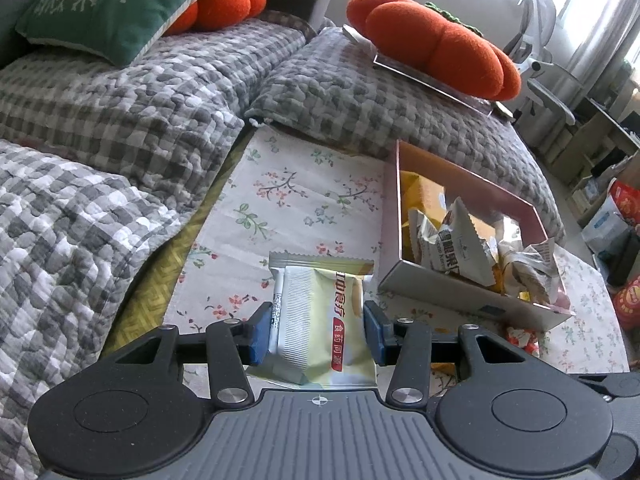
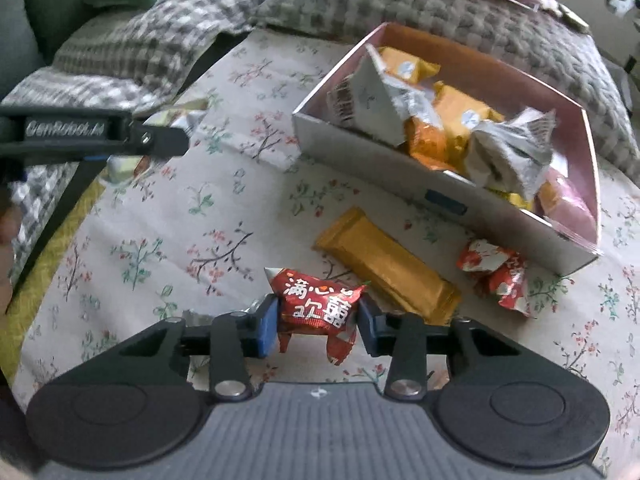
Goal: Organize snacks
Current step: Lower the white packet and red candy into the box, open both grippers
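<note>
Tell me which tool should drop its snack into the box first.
Probably the right tool: its red candy is already gripped, and the open box lies just ahead. The left tool holds a pale green packet, with the box off to its right.

Left gripper [image 1: 316, 330]: being held low over the cloth, its blue pads [image 1: 260, 332] being pressed against both sides of a pale green snack packet [image 1: 320, 320].
Right gripper [image 2: 318, 326]: being held low and level, its blue pads [image 2: 267, 330] being closed on a red wrapped candy [image 2: 316, 308].
Left gripper in the right wrist view: being seen side-on at the left edge, black arm extended.
</note>
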Available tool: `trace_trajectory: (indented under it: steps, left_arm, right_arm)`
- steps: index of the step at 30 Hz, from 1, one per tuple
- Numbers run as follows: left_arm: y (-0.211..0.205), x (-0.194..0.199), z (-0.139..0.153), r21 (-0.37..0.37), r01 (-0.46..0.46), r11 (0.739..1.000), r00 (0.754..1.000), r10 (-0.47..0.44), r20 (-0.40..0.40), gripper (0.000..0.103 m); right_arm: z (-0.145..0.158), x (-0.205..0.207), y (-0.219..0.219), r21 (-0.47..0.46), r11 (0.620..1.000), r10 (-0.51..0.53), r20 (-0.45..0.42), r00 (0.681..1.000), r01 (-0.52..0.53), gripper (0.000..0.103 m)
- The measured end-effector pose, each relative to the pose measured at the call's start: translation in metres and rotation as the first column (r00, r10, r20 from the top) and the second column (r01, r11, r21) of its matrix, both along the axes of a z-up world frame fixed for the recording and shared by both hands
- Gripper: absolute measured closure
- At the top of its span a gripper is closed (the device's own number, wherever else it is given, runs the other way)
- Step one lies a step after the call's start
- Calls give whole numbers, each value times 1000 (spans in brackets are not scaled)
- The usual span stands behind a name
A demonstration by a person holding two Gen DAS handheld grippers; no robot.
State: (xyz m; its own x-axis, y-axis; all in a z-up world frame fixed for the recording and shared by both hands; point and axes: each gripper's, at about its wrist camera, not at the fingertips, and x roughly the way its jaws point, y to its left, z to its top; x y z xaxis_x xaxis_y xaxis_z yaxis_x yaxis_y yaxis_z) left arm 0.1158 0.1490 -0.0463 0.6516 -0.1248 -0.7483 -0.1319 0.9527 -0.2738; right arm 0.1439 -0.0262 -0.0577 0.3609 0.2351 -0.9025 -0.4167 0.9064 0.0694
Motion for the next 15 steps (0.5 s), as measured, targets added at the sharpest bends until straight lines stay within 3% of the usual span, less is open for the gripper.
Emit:
trace_trajectory:
  steps: [15]
  left_arm:
    - [-1, -4, 11, -13, -8, 1000, 1000, 8, 30, 59]
  right_arm:
    - [23, 1, -7, 99, 994, -50, 50, 998, 45, 66]
